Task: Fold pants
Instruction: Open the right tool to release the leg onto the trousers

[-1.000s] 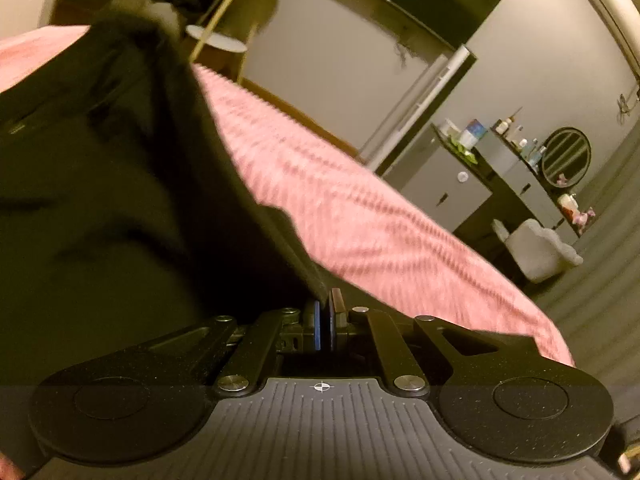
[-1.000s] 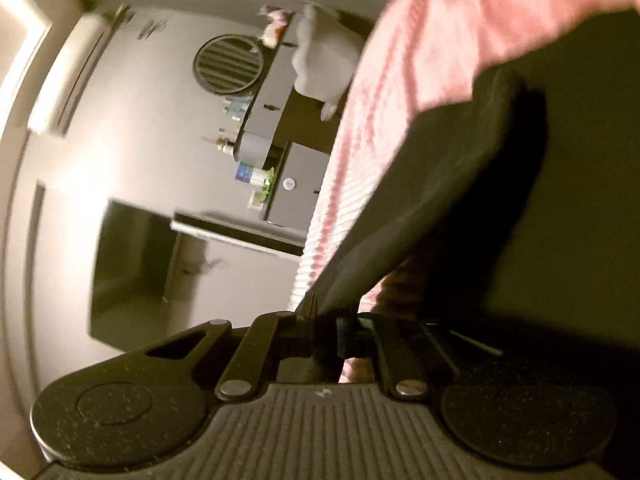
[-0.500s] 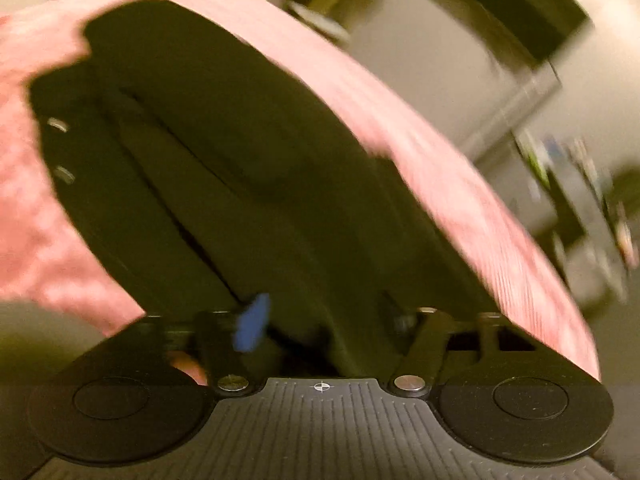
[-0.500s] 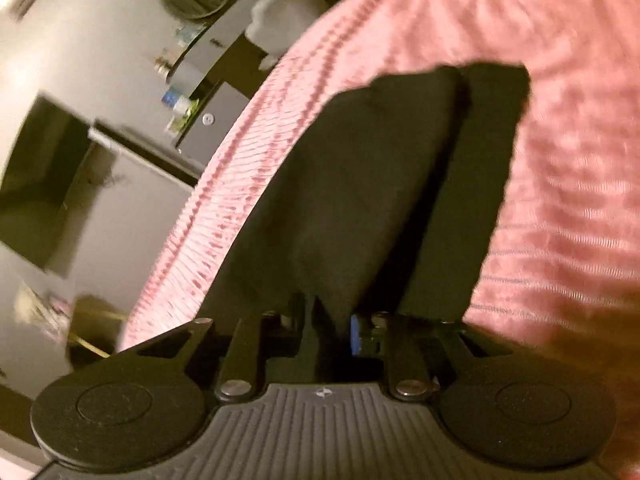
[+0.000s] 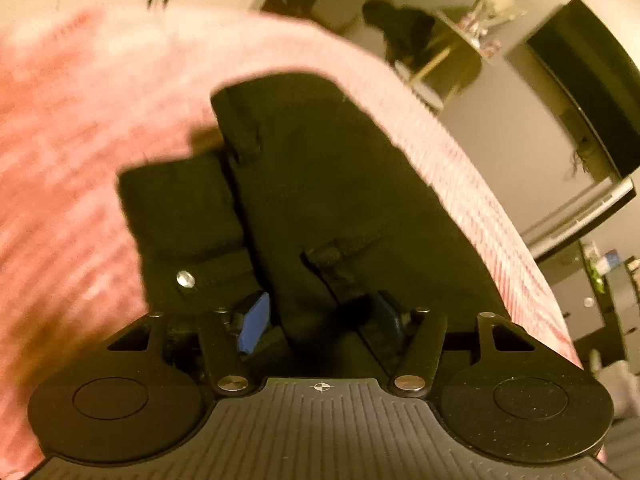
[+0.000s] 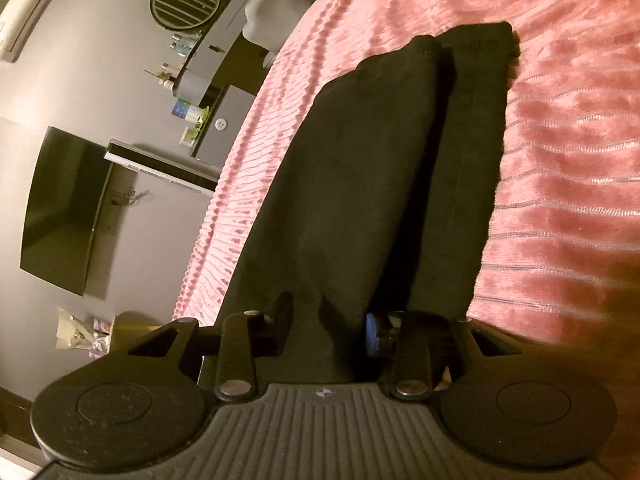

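Left gripper (image 5: 320, 316): jaws spread but closing, a fold of black pants (image 5: 320, 184) between them, pads not pressing. Pants flat on pink bed cover (image 5: 80, 160), folded lengthwise. Right gripper (image 6: 328, 328): jaws parted and opening, cloth of pants (image 6: 380, 160) between, ungripped, pink cover (image 6: 560, 120) beside.

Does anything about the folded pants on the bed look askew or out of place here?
The black pants lie on the pink bedspread with the two legs unevenly stacked: the upper layer sits offset, leaving a strip of the lower one exposed. Otherwise nothing stands out.
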A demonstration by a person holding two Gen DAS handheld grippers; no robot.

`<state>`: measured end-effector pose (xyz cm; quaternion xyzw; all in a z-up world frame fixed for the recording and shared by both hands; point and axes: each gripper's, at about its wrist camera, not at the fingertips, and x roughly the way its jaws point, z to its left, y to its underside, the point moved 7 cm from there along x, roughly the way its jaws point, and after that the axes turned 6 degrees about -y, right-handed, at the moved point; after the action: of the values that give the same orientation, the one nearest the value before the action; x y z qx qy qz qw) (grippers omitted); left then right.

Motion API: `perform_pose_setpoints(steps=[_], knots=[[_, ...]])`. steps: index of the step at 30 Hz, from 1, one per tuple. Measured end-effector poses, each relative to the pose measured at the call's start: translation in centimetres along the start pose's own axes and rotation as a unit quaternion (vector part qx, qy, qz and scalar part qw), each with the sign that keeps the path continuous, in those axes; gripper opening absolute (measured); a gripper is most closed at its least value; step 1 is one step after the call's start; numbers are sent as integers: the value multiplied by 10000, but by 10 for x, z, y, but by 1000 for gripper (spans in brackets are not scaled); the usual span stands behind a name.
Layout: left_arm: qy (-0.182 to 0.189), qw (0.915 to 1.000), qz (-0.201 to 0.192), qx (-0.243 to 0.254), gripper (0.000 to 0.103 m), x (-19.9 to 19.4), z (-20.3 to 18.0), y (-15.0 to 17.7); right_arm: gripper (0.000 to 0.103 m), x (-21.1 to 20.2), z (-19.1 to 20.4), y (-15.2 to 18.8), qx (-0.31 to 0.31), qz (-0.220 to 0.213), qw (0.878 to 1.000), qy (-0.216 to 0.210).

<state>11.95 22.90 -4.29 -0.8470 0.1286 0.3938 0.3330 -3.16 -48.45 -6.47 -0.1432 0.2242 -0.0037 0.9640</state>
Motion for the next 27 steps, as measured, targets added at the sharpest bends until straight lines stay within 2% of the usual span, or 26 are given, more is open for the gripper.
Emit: perform_pose_setpoints(steps=[3,5,6,7,8,11,12,13,15,16,17,18,19,23,26,27], knots=[[134,9996,119,-227,51,8,1,-2,39,2,2,-3,42,51,10000,-39],[151,9989,117,-417,29,10,10,-5,39,1,7,-6,-22,63,10000,-29],[85,9989,104,-443,9,10,16,-4,37,-1,11,-9,-96,-11,9999,-55],[107,9989,113,-435,8,13,18,-4,28,-3,15,-12,-205,-59,9998,-60],[196,9987,149,-452,8,12,20,-6,25,-4,20,-15,-369,-89,9993,-19],[347,9991,64,-233,8,8,17,-10,26,-4,25,-23,-535,-137,9985,43],[280,9996,48,-64,11,7,14,-9,32,-4,23,-25,-456,-143,9988,43],[199,9998,38,38,24,12,12,-9,43,-2,21,-28,-337,-103,9994,-10],[241,9997,80,35,45,12,12,-4,51,3,17,-30,-126,-7,9999,-17],[298,9995,81,-3,32,13,8,-5,45,6,16,-31,-141,13,9999,77],[188,9998,50,-5,26,14,6,-5,36,8,19,-33,-254,30,9995,206],[6,10000,-15,42,8,12,3,-7,15,8,25,-35,-463,40,9983,364],[-31,9999,-66,92,7,11,0,-9,5,6,33,-38,-684,27,9965,481],[387,9984,-365,179,6,-14,-14,-15,5,-26,85,-49,-1806,-468,9819,321],[742,9941,-697,373,6,-46,-16,-12,5,-52,101,-52,-2852,-981,9513,630],[753,9935,-739,430,6,-54,-14,-9,5,-53,94,-53,-2911,-948,9492,730]])
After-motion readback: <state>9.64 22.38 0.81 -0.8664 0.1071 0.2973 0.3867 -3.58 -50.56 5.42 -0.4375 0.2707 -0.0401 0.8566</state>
